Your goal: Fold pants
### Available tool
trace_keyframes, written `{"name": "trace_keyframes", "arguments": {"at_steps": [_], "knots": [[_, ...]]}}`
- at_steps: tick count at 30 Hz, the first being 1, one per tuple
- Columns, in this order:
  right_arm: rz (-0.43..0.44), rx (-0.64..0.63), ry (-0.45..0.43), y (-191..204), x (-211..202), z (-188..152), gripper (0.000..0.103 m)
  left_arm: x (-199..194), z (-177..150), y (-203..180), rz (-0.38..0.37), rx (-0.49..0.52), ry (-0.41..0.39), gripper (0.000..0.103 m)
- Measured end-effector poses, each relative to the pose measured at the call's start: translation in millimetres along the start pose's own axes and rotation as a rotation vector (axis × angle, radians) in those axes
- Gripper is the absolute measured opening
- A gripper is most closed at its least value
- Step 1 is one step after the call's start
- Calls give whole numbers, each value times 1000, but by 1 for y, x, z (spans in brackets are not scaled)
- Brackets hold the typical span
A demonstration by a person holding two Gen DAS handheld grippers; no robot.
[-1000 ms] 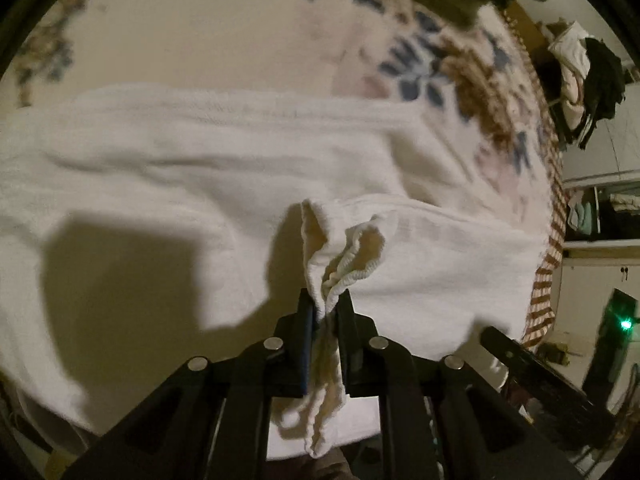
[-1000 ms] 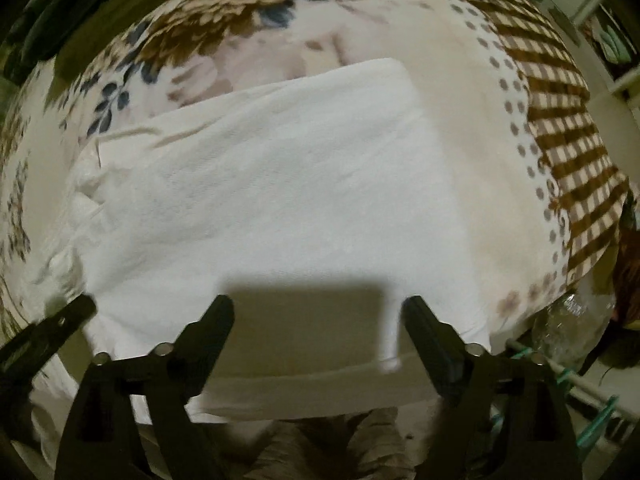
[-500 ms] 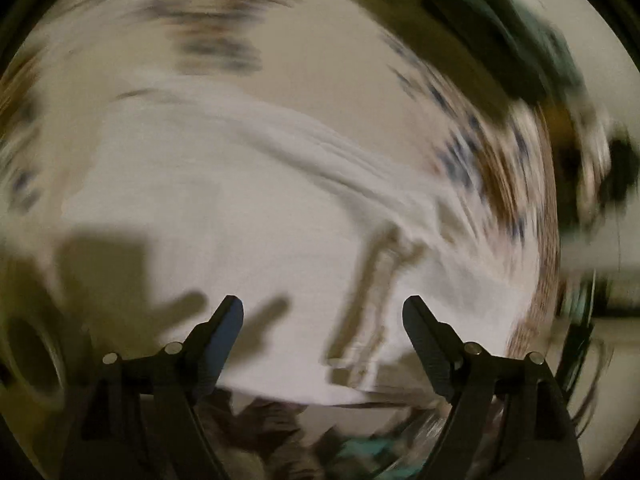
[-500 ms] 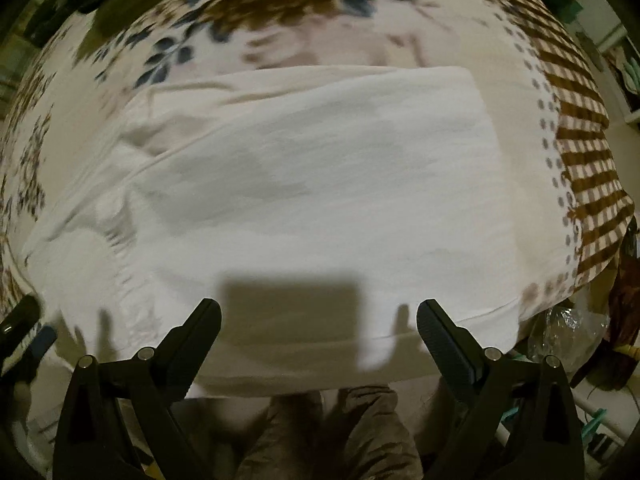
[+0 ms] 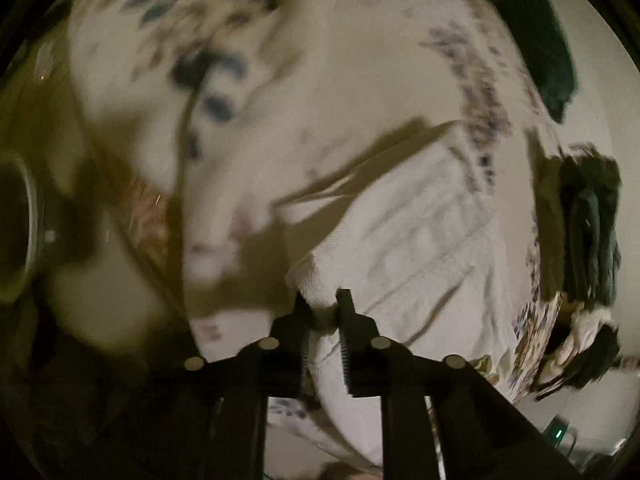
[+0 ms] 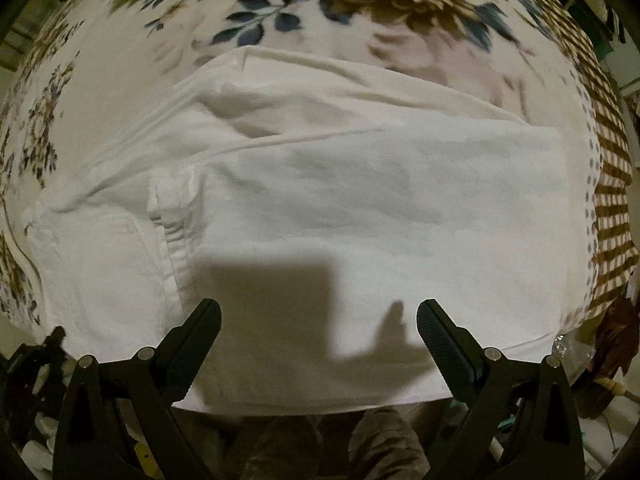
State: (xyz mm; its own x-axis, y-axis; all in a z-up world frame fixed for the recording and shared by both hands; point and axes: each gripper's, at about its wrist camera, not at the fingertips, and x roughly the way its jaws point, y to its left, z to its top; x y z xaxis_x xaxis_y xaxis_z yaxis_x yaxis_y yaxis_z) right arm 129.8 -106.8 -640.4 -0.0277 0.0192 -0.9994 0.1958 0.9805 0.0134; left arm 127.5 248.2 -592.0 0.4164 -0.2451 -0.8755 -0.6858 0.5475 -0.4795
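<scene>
Covering nearly everything in both views, a floral bedspread with brown blooms, blue leaves and a brown checked border lies over the bed. Spread across its near half are the white pants, folded into a broad flat band with the gathered elastic waistband showing at the left and a longer layer sticking out behind along the far edge. A blocky shadow falls on the near part of the fabric. In the blurred left wrist view, dark clothing hangs at the right, another dark mass sits in the upper right corner, and a round dark opening shows at the far left. The right gripper hovers just over the near edge of the pants, fingers spread wide with nothing between them. The left gripper is narrowed, pinching a corner of the white pants between its fingers.
</scene>
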Motion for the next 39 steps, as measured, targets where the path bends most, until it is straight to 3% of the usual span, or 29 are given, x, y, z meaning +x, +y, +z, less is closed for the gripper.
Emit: {"name": "trace_keyframes", "arguments": {"at_steps": [4,7,13,16,17,19,20,21,24,31,33,36,39], "knots": [[-4,3,13,13,7,-3,100,-25,-9,-31,-45,142,-96,9],[-2,6,24,14,13,-5,100,-24,6,-31,-53,153,-114,9],[2,30,39,8,18,-16,100,24,28,-11,0,140,-40,10],[16,47,45,3,19,-20,100,20,30,-3,-9,107,10,23],[21,53,46,-5,21,-18,100,18,30,2,-55,75,32,29],[37,72,55,-11,23,-22,100,10,25,14,-136,19,27,50],[48,79,58,-15,24,-25,100,10,22,18,-138,1,25,69],[62,89,61,-17,26,-26,100,13,19,23,-121,-15,31,72],[68,92,57,-28,32,-26,100,25,19,29,-95,-38,41,72],[62,51,17,-35,35,-35,100,37,34,2,-31,3,-46,72],[66,58,7,-37,38,-39,100,36,32,-1,-37,13,-83,44],[69,65,1,-39,41,-44,100,25,25,-2,-41,21,-143,31],[70,64,1,-40,42,-46,100,8,16,-1,-45,5,-174,30]]}}
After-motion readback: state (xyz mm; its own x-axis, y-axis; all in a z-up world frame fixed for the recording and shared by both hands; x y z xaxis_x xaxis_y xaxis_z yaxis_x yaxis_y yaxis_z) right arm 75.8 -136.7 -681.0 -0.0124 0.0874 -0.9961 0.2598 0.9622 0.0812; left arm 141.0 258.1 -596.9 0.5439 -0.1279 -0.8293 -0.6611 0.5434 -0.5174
